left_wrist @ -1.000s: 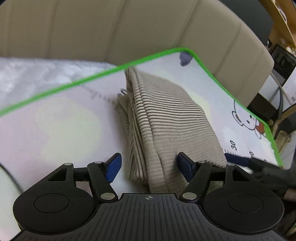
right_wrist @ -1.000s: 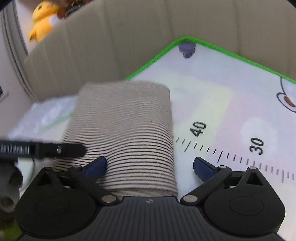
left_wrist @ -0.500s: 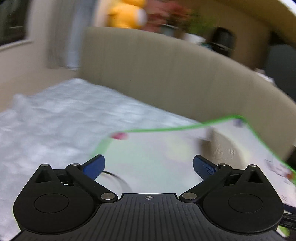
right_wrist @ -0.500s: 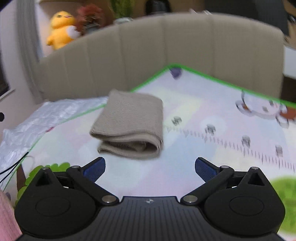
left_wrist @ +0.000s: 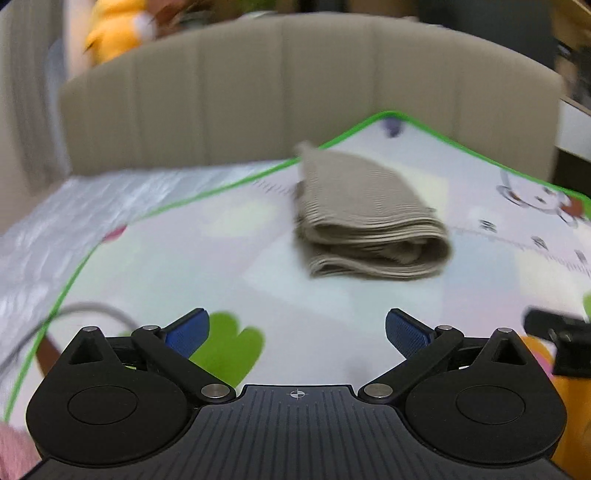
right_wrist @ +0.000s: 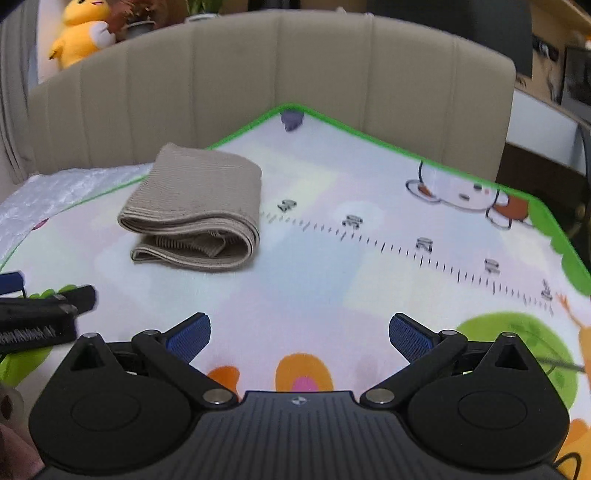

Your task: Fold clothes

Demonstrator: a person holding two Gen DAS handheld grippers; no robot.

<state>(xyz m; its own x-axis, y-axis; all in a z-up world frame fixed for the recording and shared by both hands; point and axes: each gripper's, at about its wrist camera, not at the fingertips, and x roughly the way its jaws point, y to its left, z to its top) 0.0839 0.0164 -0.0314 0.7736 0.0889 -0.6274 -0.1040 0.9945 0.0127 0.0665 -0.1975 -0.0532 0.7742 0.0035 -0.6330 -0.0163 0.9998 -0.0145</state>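
Both tongs have let go & backed off: a sec ago each sat right at the beige ribbed garment [right_wrist: 195,214], blue pads at its near edge; now it lies alone, well apart from both. Left tongs [left_wrist: 297,332] gaping fully wide, nothing between the pads. Right tongs [right_wrist: 299,334] equally wide, nothing held.

Meaning for task: garment looks done, a compact multi-layer bundle, fold edge on its right, layered ends facing near-left. Judged as release/retreat after the last fold; likely next garment or finish.

Where: on the play mat [right_wrist: 332,295] w/ green border, far-left part, just left of the printed ruler marks, near the beige headboard [right_wrist: 277,74].

Count, L to R: 1 yellow plush [right_wrist: 77,33] far left on the ledge, 1 folded garment, 1 mat, 2 tongs. A bit of pink cloth [left_wrist: 14,454] at near-left corner, poss. another item; can't tell.
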